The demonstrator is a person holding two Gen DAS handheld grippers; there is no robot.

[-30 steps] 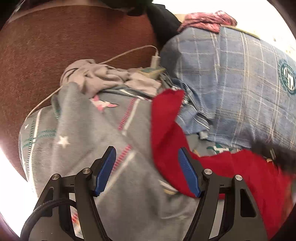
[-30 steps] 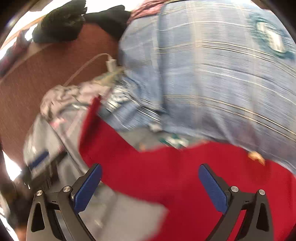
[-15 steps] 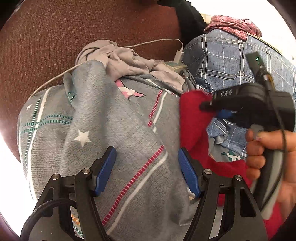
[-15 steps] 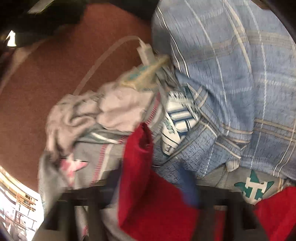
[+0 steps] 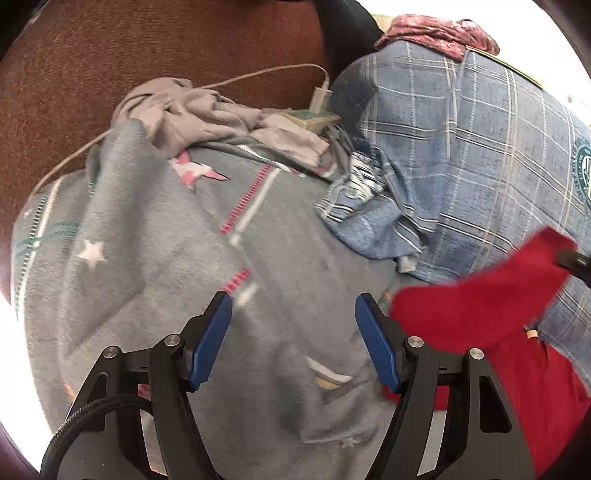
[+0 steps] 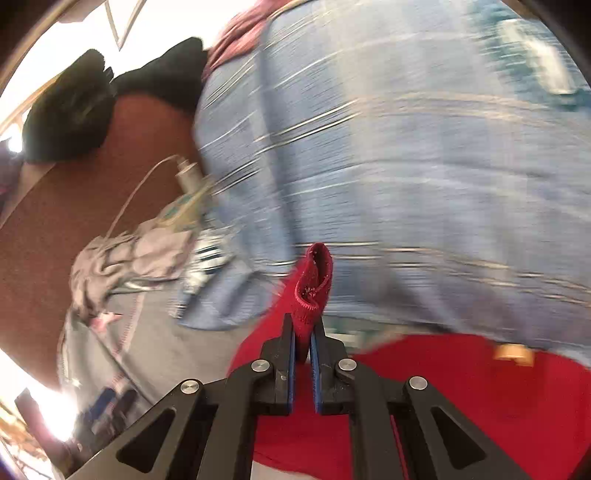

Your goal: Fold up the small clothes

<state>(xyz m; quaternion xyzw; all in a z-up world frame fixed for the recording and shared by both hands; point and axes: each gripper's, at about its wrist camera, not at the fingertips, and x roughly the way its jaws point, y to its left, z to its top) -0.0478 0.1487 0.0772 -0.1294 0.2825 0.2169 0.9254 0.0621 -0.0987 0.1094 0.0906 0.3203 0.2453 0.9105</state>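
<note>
A red garment lies over a grey star-patterned garment and a blue plaid garment. My right gripper is shut on a bunched edge of the red garment, which sticks up between the blue pads. In the left wrist view that pinched edge is lifted at the far right, with a tip of the right gripper at the frame's edge. My left gripper hovers open over the grey garment, with nothing between its fingers. The right wrist view is motion-blurred.
A crumpled light grey cloth, a white charger with cable and a small box lie behind the grey garment on a brown surface. Black clothing and a pink patterned cloth sit at the back.
My right gripper closed on the red garment's edge and drew it to the right, uncovering more of the grey garment. The hand holding it left the middle of the left wrist view.
</note>
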